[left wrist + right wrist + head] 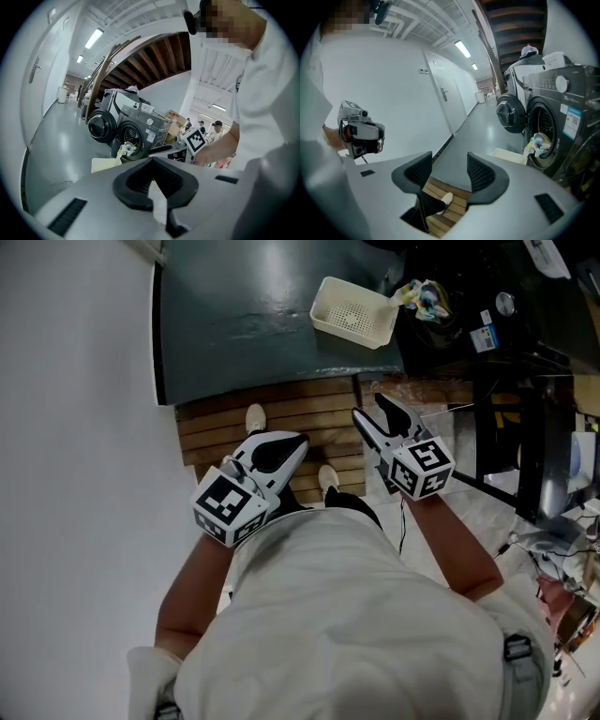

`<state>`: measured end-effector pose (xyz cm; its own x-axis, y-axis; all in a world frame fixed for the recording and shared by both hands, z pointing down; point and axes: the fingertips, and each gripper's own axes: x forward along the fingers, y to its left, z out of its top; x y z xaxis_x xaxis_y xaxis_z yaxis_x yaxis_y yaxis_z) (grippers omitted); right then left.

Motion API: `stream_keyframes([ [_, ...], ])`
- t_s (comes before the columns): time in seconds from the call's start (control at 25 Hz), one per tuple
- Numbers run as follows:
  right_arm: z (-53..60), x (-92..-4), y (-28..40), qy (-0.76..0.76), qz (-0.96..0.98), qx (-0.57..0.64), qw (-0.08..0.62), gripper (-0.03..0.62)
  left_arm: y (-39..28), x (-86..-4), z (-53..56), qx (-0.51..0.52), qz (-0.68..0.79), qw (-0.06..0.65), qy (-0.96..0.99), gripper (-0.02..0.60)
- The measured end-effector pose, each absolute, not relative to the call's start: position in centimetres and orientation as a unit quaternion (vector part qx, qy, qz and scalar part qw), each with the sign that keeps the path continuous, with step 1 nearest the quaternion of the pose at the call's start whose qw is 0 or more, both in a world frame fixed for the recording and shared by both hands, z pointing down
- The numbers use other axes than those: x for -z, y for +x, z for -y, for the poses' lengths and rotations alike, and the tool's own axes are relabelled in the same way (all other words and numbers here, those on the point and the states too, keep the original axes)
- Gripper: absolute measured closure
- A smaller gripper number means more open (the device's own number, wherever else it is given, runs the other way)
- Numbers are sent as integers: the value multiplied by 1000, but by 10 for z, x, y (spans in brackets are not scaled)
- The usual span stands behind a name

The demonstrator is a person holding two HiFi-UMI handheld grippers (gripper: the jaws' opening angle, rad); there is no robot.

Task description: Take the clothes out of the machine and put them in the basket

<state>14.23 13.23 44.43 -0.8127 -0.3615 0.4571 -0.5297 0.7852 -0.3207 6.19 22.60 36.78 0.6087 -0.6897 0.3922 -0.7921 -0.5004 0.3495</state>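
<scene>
A white basket stands on the dark floor beside a dark washing machine whose door is open. Colourful clothes hang out of the drum opening; they also show as a bundle over the basket. Both grippers are held in front of the person's chest, well short of the machine. My left gripper is shut, with nothing between its jaws. My right gripper stands open and empty, with the wooden boards and a shoe showing through the gap.
The person stands on a wooden pallet at the edge of the dark green floor. A white wall runs along the left. A black frame with cables and clutter sits at the right. A second machine stands further back.
</scene>
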Motion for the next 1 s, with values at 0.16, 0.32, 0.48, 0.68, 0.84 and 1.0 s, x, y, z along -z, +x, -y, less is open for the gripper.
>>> stream_keyframes([
  [0.16, -97, -443, 107, 276, 916, -222, 190, 361, 19, -365, -184, -104, 397, 243, 879, 584],
  [0.32, -64, -430, 64, 320, 901, -225, 189, 361, -30, -349, -144, -96, 356, 242, 897, 584],
  [0.48, -42, -415, 35, 362, 880, -238, 196, 361, -71, -328, -120, -93, 313, 248, 912, 584],
  [0.68, -19, -391, 19, 408, 855, -242, 211, 361, -111, -300, -95, -111, 269, 243, 925, 584],
  [0.84, 2, -375, 26, 441, 838, -243, 211, 361, -119, -287, -72, -115, 248, 244, 930, 584],
  [1.0, 31, -385, 47, 472, 820, -244, 212, 360, -111, -288, -49, -115, 231, 248, 934, 584],
])
